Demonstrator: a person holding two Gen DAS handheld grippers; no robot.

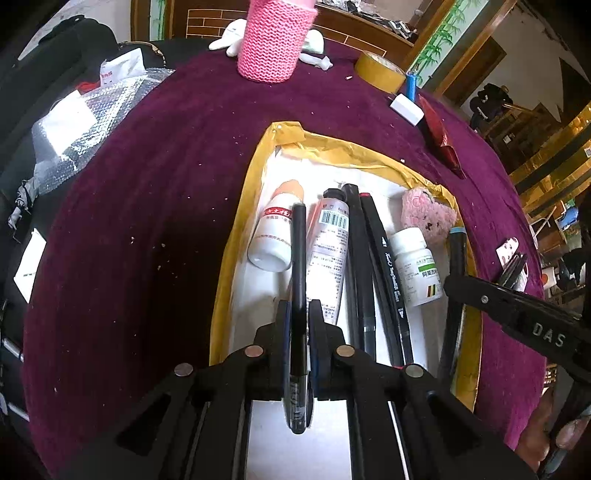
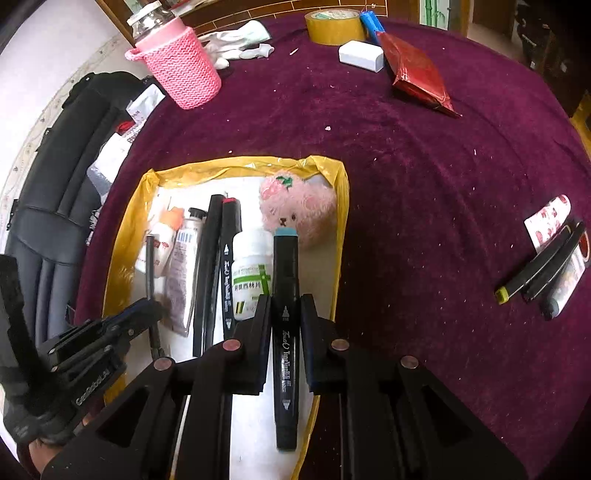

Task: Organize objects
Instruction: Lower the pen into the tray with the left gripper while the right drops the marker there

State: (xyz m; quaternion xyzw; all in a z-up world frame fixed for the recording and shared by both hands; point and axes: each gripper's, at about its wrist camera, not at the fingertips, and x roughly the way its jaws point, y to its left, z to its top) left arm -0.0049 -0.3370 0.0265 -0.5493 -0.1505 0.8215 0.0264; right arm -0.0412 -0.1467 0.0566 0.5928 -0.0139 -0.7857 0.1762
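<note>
Pinching a slim black pen [image 1: 298, 291] between its fingers, the left gripper [image 1: 299, 314] hangs over the left part of a white tray [image 1: 373, 177] lined with yellow plastic, which sits on a worktop [image 1: 147, 221] covered in dark purple cloth. The right gripper [image 2: 284, 314] is clamped on a thick black marker [image 2: 285, 332] with a teal cap, over the tray's right edge. No gap shows between the fingers and either pen. Already lying in the tray are an orange-capped white bottle [image 1: 273, 229], a silver tube [image 1: 328, 251] with a barcode, two long black markers [image 1: 369, 266] side by side, a white pill bottle [image 1: 415, 266] with a green label, and a pink plush toy [image 2: 299, 210] in the far right corner. Out on the cloth, well apart from the tray to the right, a few more markers [image 2: 539, 269] lie against a small red-and-white packet. At the far edge stand a pink knitted cup [image 2: 181, 66], a white glove [image 2: 240, 40], a roll of tan tape [image 2: 334, 26], a white block [image 2: 360, 55] and a red foil pouch [image 2: 417, 74].
</note>
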